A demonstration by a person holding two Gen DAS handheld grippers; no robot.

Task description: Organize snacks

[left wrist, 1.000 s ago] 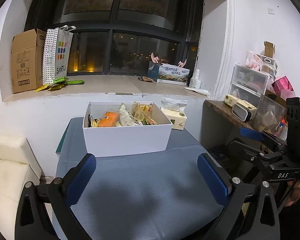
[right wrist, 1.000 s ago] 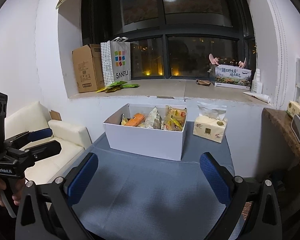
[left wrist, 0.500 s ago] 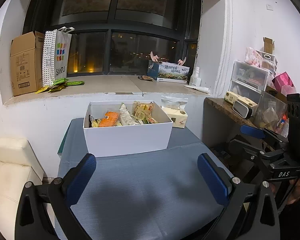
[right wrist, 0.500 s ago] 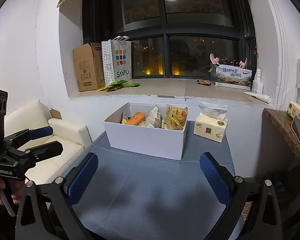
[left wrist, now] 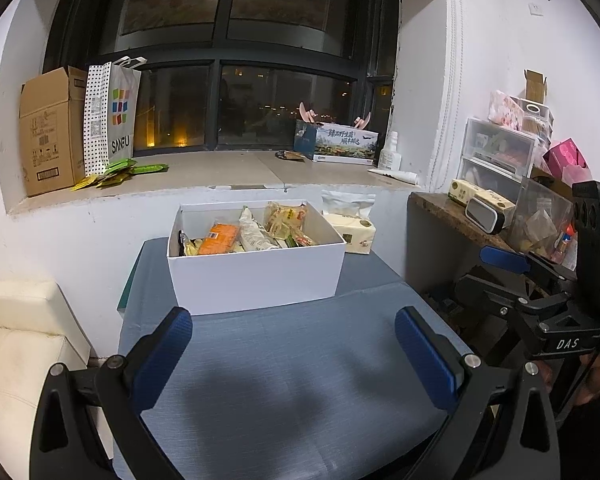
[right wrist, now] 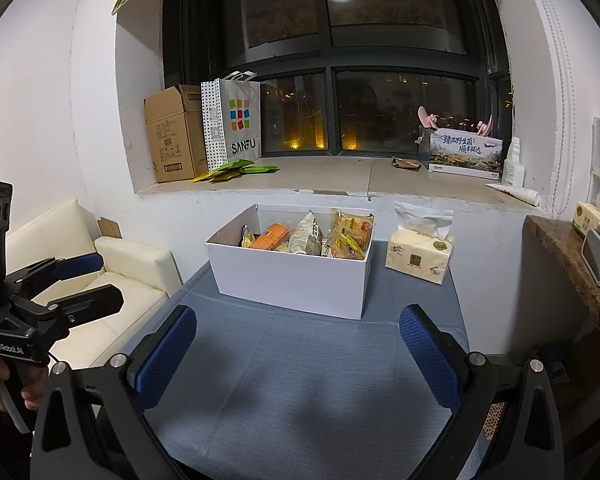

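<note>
A white box [left wrist: 256,276] [right wrist: 292,280] stands at the far side of a blue-grey table [left wrist: 292,380] [right wrist: 300,380]. Inside it lie several snack packets: an orange pack [left wrist: 219,238] [right wrist: 270,237], a white bag [left wrist: 254,234] [right wrist: 306,236] and yellow packs [left wrist: 286,218] [right wrist: 350,230]. My left gripper [left wrist: 292,328] hangs open over the near table, well short of the box, holding nothing. My right gripper [right wrist: 298,332] is likewise open and empty, nearer the box's right corner. Each gripper also shows at the edge of the other's view [left wrist: 512,276] [right wrist: 76,280].
A tissue pack [left wrist: 350,230] [right wrist: 418,252] sits right of the box. The windowsill [right wrist: 320,178] carries a cardboard carton [left wrist: 46,136], a SANFU bag [right wrist: 236,124], green sachets [left wrist: 118,172] and a printed box [right wrist: 462,154]. A cream sofa [left wrist: 16,352] lies left, a cluttered shelf [left wrist: 484,216] right.
Both cameras drifted slightly, the scene sliding a little downward. Both grippers stayed open; nothing was taken hold of or moved.
</note>
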